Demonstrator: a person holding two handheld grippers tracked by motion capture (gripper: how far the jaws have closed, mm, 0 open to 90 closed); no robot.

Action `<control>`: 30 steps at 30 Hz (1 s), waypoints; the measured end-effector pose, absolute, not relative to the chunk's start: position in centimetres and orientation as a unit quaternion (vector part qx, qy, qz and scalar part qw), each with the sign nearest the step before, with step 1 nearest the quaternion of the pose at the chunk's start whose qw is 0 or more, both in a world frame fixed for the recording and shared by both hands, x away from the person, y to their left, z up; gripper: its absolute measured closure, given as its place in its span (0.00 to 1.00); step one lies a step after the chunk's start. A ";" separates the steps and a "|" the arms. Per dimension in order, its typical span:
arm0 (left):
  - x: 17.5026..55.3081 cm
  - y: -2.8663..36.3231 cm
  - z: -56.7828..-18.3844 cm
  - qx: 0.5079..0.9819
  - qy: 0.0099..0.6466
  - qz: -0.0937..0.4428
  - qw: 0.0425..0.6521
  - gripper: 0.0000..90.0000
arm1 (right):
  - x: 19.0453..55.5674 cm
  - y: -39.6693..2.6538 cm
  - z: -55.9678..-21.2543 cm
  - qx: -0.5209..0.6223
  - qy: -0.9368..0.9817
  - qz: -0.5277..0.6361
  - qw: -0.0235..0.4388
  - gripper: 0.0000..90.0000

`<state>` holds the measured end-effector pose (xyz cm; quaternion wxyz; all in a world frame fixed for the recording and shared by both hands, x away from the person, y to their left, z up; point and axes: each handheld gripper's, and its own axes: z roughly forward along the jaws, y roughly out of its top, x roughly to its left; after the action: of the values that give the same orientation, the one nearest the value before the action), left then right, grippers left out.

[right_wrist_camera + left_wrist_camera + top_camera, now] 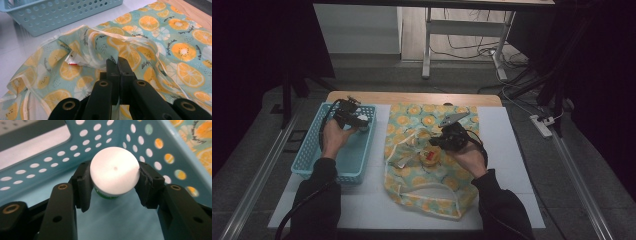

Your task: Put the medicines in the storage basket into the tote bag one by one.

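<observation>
Left gripper view: left gripper [113,185] has its black jaws clamped on the sides of a small round white-capped jar with a green label [113,173], inside the perforated light-blue plastic basket [37,165] near its far right corner. Jar likely light, rigid, smooth; grip below the cap could slip. Right gripper [117,72], jaws pressed together, pinches the orange-print teal cloth bag [162,45] at the table's middle.
</observation>
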<state>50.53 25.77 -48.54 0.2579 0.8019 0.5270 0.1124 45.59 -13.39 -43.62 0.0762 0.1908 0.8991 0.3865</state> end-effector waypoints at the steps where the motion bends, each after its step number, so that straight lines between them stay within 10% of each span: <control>1: 50.4 25.8 -48.4 0.801 0.526 0.112 0.261 0.56 | 45.6 -13.4 -43.6 0.191 0.899 0.386 0.076 0.99; 30: 45.4 25.5 -43.5 0.828 0.466 0.103 0.295 0.56 | 45.6 -13.3 -43.7 0.194 0.898 0.388 0.075 0.99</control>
<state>45.40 25.49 -43.50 0.2951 0.8276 0.4662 0.1033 45.58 -13.27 -43.70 0.0752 0.1942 0.8980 0.3877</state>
